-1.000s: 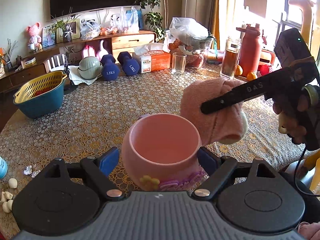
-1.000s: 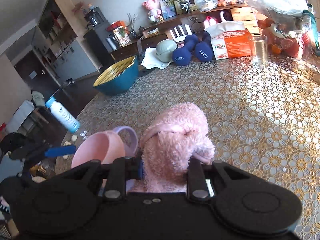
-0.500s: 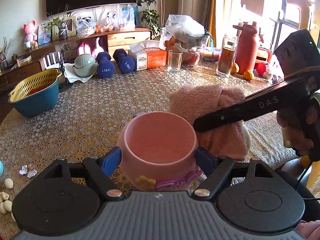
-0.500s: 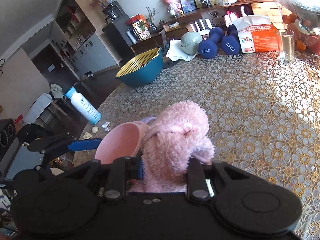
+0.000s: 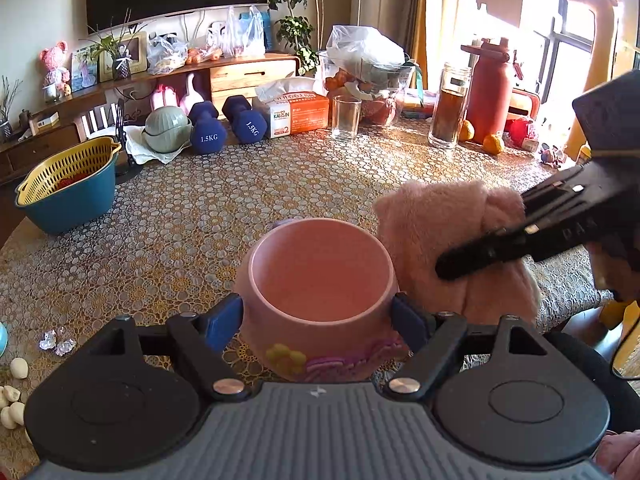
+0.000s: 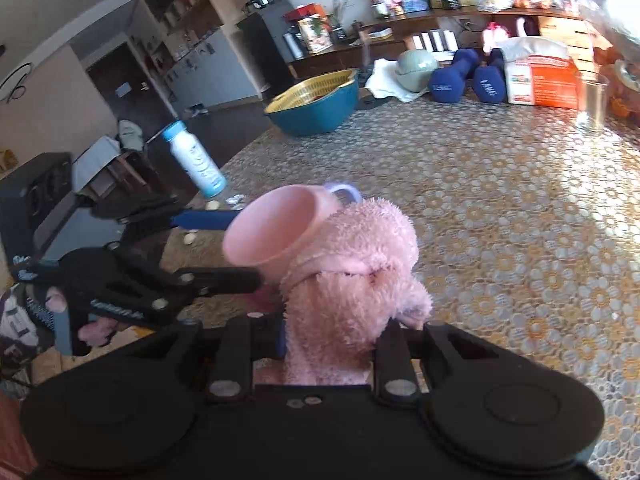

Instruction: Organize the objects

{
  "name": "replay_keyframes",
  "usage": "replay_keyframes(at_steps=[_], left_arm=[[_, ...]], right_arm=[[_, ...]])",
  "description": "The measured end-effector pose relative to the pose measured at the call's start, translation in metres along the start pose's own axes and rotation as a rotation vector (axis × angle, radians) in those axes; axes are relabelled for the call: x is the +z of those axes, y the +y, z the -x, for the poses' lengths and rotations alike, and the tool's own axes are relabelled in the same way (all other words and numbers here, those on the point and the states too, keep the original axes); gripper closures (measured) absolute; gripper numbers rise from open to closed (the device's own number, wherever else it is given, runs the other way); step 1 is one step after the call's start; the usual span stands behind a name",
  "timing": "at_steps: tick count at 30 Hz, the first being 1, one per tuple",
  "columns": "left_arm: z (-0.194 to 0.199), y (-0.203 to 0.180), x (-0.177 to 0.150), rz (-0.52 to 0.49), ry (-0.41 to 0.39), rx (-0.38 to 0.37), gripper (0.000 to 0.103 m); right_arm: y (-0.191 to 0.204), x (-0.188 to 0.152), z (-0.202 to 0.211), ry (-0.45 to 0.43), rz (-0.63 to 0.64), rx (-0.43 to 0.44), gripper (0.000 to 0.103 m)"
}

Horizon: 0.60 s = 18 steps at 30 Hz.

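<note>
My left gripper is shut on a pink mug with a lilac handle and flower relief; the mug is upright and empty, low over the lace tablecloth. My right gripper is shut on a fluffy pink cloth. In the left wrist view the pink cloth sits just right of the mug's rim, with the right gripper's black finger across it. In the right wrist view the mug touches the cloth's left side, and the left gripper clamps it.
A blue basin with a yellow strainer stands at the far left. Two blue dumbbells, an orange tissue box, a glass, a jar and a red flask line the back. A white bottle stands near the left edge.
The right gripper with the pink cloth has moved closer to the mug and lower beside its rim. The left gripper still holds the mug, shifted slightly.
</note>
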<state>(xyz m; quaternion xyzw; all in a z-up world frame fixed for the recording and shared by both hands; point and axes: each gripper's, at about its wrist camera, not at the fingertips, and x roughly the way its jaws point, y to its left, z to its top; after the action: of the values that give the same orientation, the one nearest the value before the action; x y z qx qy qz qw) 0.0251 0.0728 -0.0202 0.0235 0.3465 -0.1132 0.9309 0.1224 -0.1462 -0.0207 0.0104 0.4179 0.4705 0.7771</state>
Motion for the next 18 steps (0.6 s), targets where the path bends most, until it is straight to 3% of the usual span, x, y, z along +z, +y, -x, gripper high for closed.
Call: replay_keyframes(at_steps=[3,6,11,18], left_arm=[[0.0,0.0,0.0,-0.001,0.0,0.0,0.021],[-0.001,0.0,0.0,0.002,0.003,-0.003,0.021],[-0.001,0.001,0.001,0.002,0.007,-0.007,0.021],[-0.002,0.001,0.002,0.0,0.012,-0.011,0.021]], right_arm=[[-0.025,0.012,-0.005,-0.024,-0.075,-0.077,0.081],[-0.044,0.02,-0.014,-0.049,-0.137,-0.078,0.081],[-0.062,0.027,-0.033,-0.093,-0.247,-0.01,0.081],[-0.052,0.015,-0.04,-0.085,-0.266,0.077,0.081]])
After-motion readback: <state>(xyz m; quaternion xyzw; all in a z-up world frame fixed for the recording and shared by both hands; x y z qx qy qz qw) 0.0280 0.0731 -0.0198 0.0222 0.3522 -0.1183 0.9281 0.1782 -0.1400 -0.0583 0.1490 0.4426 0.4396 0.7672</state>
